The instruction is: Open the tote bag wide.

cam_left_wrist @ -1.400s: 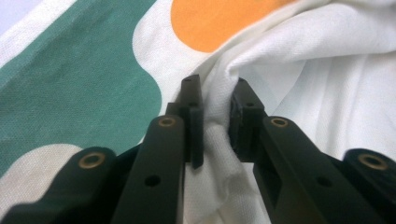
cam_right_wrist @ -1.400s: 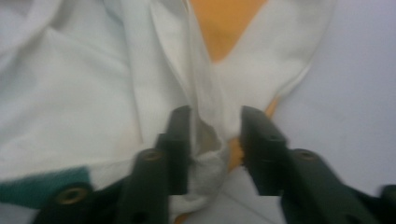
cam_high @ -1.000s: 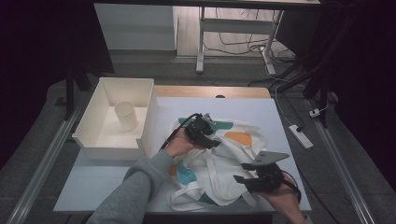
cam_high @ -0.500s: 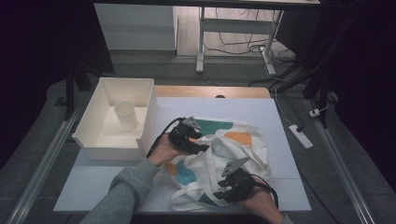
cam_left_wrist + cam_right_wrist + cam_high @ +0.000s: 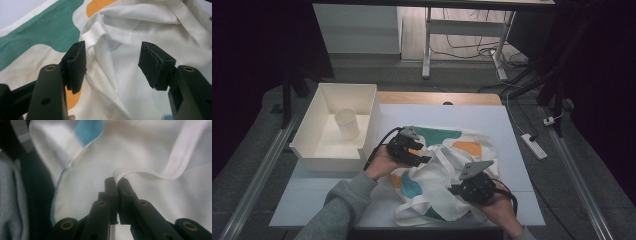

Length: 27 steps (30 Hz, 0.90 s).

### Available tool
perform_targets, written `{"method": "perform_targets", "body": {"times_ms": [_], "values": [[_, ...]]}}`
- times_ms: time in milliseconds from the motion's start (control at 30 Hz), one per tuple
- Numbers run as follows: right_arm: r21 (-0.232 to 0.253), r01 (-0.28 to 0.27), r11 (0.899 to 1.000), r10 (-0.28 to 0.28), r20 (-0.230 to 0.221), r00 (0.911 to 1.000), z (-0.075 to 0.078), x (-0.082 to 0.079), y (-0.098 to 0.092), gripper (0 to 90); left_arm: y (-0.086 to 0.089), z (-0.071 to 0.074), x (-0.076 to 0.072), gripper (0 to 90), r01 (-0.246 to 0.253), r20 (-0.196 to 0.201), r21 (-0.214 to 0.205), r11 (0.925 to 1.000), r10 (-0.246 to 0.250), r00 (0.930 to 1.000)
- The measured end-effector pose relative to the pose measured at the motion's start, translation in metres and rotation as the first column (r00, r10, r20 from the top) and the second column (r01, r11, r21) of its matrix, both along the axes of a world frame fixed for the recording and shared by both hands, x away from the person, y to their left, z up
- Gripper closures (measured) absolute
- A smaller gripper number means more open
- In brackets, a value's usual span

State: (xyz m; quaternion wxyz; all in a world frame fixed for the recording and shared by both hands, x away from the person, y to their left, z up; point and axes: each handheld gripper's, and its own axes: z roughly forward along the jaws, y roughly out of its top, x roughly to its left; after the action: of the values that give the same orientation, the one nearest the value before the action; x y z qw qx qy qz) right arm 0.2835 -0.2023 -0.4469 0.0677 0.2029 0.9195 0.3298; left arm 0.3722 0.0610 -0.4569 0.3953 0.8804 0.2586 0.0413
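white bin [image 5: 312,150], cup [image 5: 347,123], beside bag [image 5: 447,170]

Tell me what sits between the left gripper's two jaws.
White cloth of the tote bag: a folded rim of its opening runs up between the left gripper's open jaws, which stand apart without pressing on it. The left gripper view shows this.

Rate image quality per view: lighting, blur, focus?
High view: the room is dark at the edges, the table evenly lit, the tote bag sharp enough to read its colours. Left gripper view: bright, crisp on the left gripper and the bag's folds, no glare. Right gripper view: soft throughout, the blue patch blurred, the right gripper dim, pinching a hem.
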Motion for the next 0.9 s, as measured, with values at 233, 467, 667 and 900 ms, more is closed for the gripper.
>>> {"method": "perform_targets", "body": {"times_ms": [233,467,667,900], "values": [[0.096,0.063,0.993,-0.075,0.124,0.9895,0.035,0.045,-0.009,87.4,0.003,0.0,0.0,39.1,-0.001,0.001,-0.003,1.0,0.001,1.0],[0.187,0.149,0.971,-0.175,0.126,0.9765,0.042,0.094,-0.023,87.5,0.002,-0.004,0.002,38.9,0.004,-0.012,0.001,1.0,-0.003,0.9999],[0.213,0.253,0.944,-0.286,0.138,0.9484,0.036,0.129,-0.037,87.4,0.002,-0.006,0.002,38.7,0.002,-0.018,0.002,1.0,-0.002,0.9998],[0.224,0.365,0.904,-0.39,0.08,0.9172,0.015,0.169,-0.054,87.3,0.003,-0.006,0.003,38.6,-0.002,-0.019,0.002,1.0,0.002,0.9998]]}}
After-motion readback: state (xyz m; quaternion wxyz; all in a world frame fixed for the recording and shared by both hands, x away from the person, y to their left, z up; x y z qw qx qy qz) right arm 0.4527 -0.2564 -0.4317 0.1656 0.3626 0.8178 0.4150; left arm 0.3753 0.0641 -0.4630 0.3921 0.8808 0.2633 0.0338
